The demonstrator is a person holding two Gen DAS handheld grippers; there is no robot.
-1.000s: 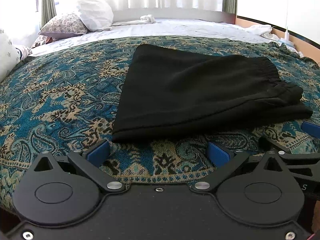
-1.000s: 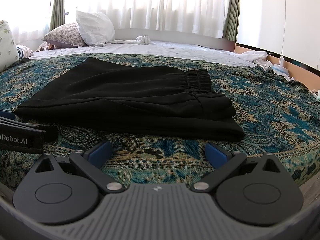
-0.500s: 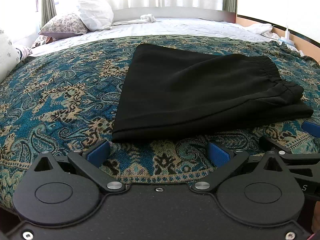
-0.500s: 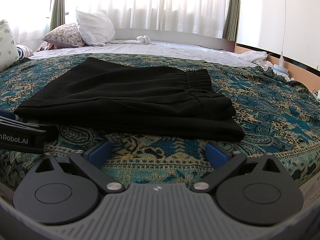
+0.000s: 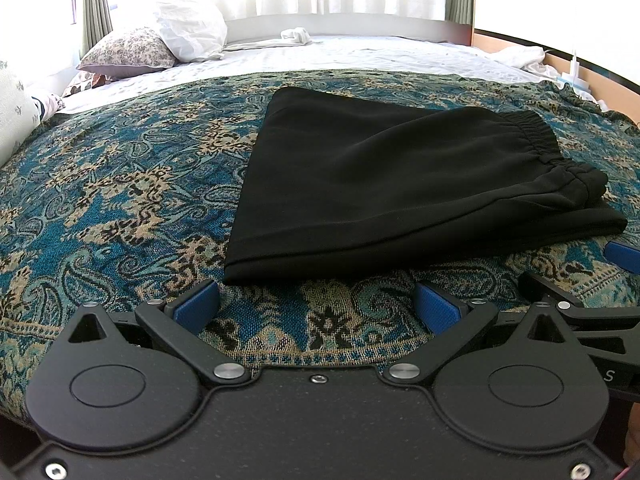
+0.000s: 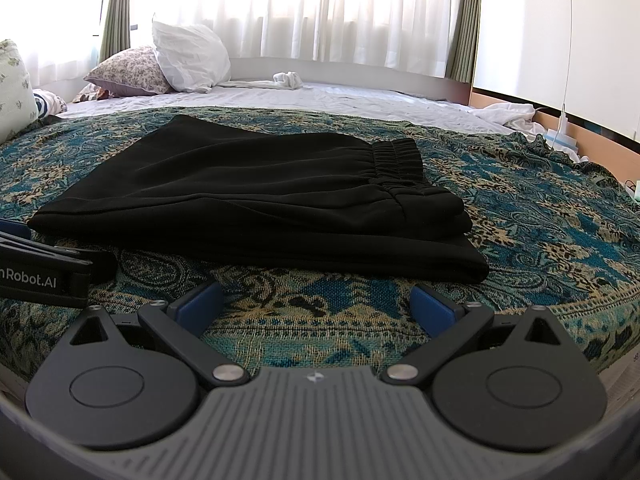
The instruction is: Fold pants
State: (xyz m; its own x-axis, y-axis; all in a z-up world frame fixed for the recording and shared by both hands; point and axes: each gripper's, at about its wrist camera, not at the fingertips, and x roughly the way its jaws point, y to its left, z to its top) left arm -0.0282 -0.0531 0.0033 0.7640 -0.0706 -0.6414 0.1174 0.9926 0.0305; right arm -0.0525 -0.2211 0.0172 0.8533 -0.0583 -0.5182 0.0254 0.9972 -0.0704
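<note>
Black pants [image 5: 392, 184] lie folded in a flat stack on the blue patterned bedspread [image 5: 120, 200], elastic waistband to the right. They also show in the right wrist view [image 6: 256, 204]. My left gripper [image 5: 318, 302] is open and empty, just short of the pants' near edge. My right gripper [image 6: 316, 302] is open and empty, also just short of that edge. The right gripper's body shows at the right of the left wrist view [image 5: 580, 308]; the left gripper's body shows at the left of the right wrist view [image 6: 48, 268].
White pillow [image 6: 188, 58] and floral pillow [image 6: 128, 72] lie at the bed's far left. A small white cloth [image 6: 288, 79] lies on the white sheet near the headboard. Curtained windows stand behind. Crumpled white fabric [image 6: 504, 114] lies at the bed's right edge.
</note>
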